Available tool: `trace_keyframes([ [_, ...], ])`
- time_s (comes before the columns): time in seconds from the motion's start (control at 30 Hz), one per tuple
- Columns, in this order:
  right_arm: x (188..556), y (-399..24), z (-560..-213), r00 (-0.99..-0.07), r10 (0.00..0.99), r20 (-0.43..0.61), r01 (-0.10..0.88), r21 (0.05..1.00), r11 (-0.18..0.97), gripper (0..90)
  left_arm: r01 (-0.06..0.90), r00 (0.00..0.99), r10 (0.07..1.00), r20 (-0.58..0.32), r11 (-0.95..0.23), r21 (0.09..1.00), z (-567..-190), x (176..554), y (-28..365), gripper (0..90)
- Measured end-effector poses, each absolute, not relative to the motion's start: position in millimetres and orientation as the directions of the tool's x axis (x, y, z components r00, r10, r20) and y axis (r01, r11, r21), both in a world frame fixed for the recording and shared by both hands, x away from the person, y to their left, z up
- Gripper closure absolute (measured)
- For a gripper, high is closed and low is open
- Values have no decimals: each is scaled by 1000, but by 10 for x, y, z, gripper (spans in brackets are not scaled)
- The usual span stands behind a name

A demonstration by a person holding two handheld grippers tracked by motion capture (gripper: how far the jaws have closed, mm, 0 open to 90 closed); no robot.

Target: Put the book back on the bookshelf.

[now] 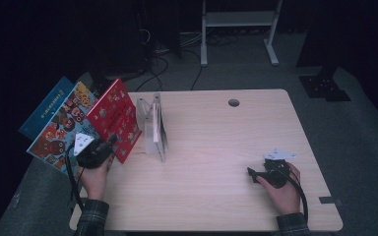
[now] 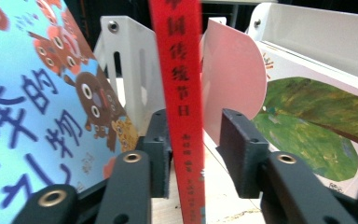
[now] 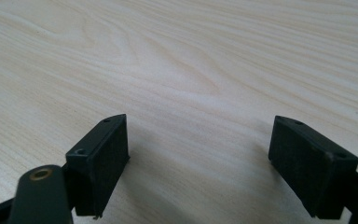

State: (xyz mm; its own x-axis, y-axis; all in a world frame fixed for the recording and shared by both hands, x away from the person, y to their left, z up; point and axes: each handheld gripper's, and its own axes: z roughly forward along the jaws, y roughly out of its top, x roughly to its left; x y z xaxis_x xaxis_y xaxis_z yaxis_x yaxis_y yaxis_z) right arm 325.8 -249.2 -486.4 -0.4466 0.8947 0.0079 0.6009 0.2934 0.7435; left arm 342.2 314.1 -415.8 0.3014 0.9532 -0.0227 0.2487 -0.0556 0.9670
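The left hand-held gripper (image 2: 196, 140) has its jaws loosely around the spine of the red book (image 2: 179, 93); a gap shows on the right side, so the pads do not press. The book stands at the bench (image 1: 216, 142) left edge, beside the white rack (image 1: 155, 128). Its lower end is cut off. The right hand-held gripper (image 3: 198, 163) rests open.

Pale wooden table (image 1: 211, 162) — white bookstand (image 1: 153, 129) upright, right tongs (image 1: 252, 172) resting.

A red book (image 2: 179, 116) with yellow characters, beside a blue cartoon-animal book (image 2: 37, 102).
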Motion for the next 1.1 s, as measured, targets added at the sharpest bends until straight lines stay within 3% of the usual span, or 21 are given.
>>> trace_keyframes([
  [0.33, 3261, -2491, -4864, -448, 894, 8, 601, 743, 294, 187, 245, 269, 963, 31, -99, 965, -4098, 3277, 3123, 426],
  [0.83, 3261, -2491, -4864, -447, 894, 8, 601, 743, 294, 187, 270, 319, 947, 43, -134, 954, -4100, 3128, 3103, 87],
  [1.1, 3260, -2491, -4863, -448, 894, 8, 601, 743, 294, 187, 265, 344, 939, 25, -123, 956, -4060, 2989, 3086, 16],
])
